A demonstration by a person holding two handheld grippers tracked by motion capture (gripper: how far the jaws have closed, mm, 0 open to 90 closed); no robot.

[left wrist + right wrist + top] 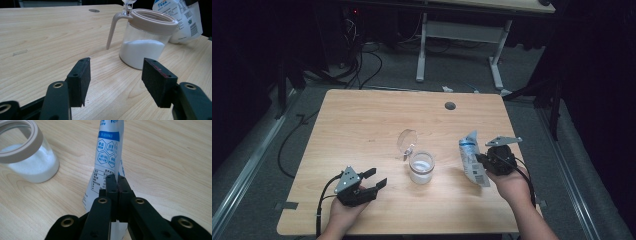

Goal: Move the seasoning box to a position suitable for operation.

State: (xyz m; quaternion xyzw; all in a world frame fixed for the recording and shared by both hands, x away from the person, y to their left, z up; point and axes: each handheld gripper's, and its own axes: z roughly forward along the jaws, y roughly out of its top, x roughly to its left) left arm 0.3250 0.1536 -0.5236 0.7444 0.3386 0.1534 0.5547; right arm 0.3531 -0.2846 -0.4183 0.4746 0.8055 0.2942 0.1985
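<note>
A: High view status?
B: Jar (421, 167) sits mid-table (362, 125), lid (407, 140) flipped open behind it, white powder inside. Bag (472, 160) is to its right, standing tilted, pinched by the right gripper (484, 161). Left gripper (374, 178) is at the near left, well apart from the jar, jaws spread, nothing in them.

A: Left gripper view?
B: Left gripper (116, 75) jaws wide apart, empty, bare wood between them. Jar (146, 40) ahead and right of centre: clear body, beige rim, thin beige handle (112, 31) running down its left side. Powder fills roughly the lower half. Clear lid hinge (128, 6) sticks up at the rim. Bag (182, 20) is behind the jar on the right, touching or nearly so; can't tell which. Barcode visible on it.

A: Right gripper view?
B: Right gripper (117, 180) jaws closed tight on the bag (110, 155), clamping its edge. Bag is white with blue hexagon print and a text table, rising upward from the jaws. Bag contents not visible. Jar (27, 157) at upper left, open top, beige rim, white powder inside, just beside the bag, not touching.
</note>
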